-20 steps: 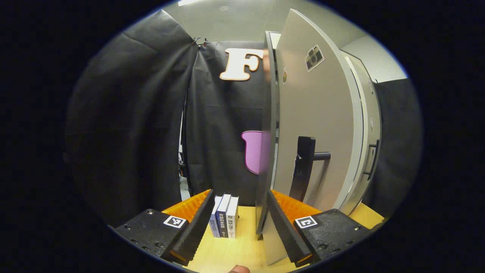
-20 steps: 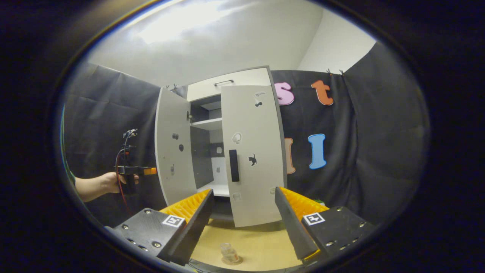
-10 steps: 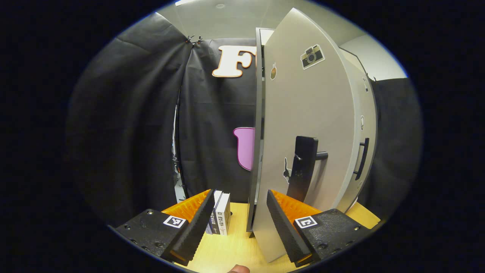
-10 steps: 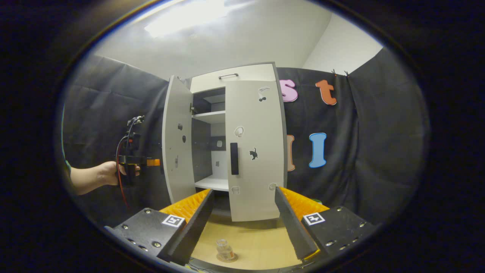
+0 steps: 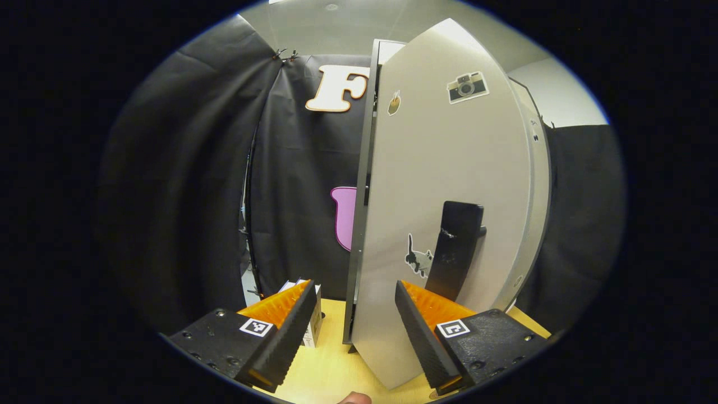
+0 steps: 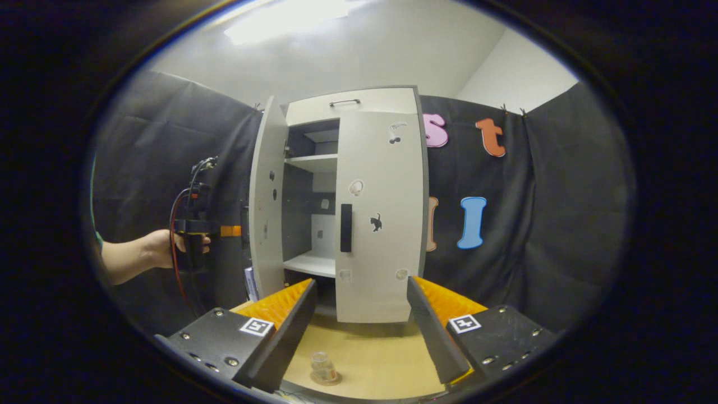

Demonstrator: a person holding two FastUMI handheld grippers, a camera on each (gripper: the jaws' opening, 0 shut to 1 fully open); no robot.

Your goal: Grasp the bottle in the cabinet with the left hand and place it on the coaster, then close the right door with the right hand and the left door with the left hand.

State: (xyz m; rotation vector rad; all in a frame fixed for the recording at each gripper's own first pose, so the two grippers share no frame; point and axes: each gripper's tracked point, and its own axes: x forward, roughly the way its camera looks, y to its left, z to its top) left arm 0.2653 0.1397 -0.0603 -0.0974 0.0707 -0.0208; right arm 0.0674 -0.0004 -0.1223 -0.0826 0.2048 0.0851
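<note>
At the back of the booth, cabinet (image 6: 350,101): tall, pale grey, standing on a wooden table (image 6: 381,359).
Right door (image 6: 378,216): flush with the frame, already closed.
Left door (image 5: 443,224): swung further inward than a second ago, now partly ajar; shelves visible through the gap in the right gripper view.
Left gripper (image 5: 353,331): jaws wide, holding nothing, outer face of the door just ahead, having advanced with the swing.
Right gripper (image 6: 359,331): jaws wide, empty, drawn back from the cabinet.
Books (image 5: 311,328): small stack beside the cabinet.
Bottle (image 6: 321,367): small, clear, upright on the coaster (image 6: 328,380), near the table's front edge.
Meaning: only the left door's last push seems left.
</note>
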